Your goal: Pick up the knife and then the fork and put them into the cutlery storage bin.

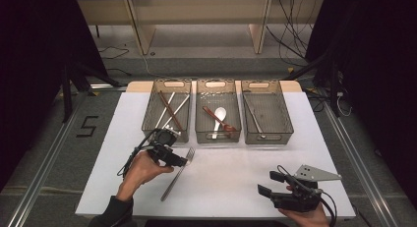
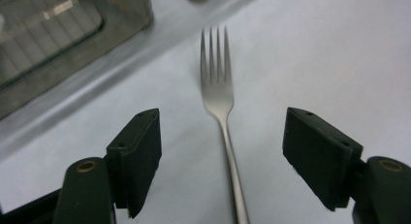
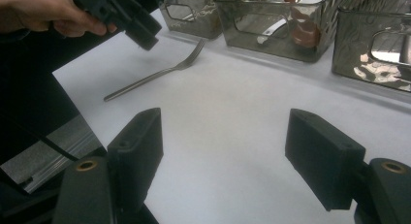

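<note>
Steel fork [image 2: 218, 95] between gripper jaws.

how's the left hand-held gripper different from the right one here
The left hand-held gripper hangs over the fork, its open jaws on either side of the handle without touching it. The right hand-held gripper sits near the table's front right corner with nothing between its jaws. Both are black and open.
</note>
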`<action>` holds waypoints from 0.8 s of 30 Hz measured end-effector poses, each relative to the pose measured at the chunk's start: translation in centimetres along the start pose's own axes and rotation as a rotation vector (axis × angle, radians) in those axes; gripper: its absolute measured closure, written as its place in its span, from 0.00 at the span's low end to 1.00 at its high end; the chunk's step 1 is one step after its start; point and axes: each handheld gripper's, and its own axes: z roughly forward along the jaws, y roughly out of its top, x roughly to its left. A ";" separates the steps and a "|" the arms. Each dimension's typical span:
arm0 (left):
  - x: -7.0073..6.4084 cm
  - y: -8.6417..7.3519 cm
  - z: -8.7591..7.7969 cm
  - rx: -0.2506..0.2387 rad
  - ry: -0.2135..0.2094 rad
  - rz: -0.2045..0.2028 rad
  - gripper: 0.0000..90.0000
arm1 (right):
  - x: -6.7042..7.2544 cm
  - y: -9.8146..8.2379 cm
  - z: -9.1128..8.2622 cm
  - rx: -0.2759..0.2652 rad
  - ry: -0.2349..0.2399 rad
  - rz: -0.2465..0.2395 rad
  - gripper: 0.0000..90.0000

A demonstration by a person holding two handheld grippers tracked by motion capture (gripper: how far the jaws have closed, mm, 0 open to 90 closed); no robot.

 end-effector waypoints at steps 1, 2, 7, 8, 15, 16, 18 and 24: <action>0.0 -0.1 0.2 0.011 -0.004 0.002 0.35 | 0.0 0.0 0.0 0.000 0.000 0.000 0.34; -0.1 -0.3 0.4 0.025 -0.009 0.002 0.36 | 0.0 0.0 0.0 0.002 -0.001 0.002 0.34; -0.6 -0.7 1.4 0.100 -0.002 0.020 0.41 | 0.0 0.0 0.0 0.002 0.000 -0.002 0.34; -0.7 -0.7 1.5 0.109 -0.005 0.027 0.42 | 0.1 0.0 0.0 0.002 0.000 -0.002 0.34; -0.9 -1.0 2.1 0.143 -0.011 0.039 0.55 | 0.2 0.0 0.1 0.006 0.001 -0.006 0.34; -1.0 -1.1 2.2 0.147 -0.010 0.040 0.57 | 0.2 0.0 0.1 0.007 -0.001 -0.006 0.34; -1.0 -1.1 2.4 0.161 -0.011 0.053 0.61 | 0.2 0.0 0.1 0.008 0.000 -0.012 0.34; -1.2 -1.1 3.0 0.184 -0.013 0.060 0.70 | 0.3 0.0 0.2 0.008 0.000 -0.014 0.34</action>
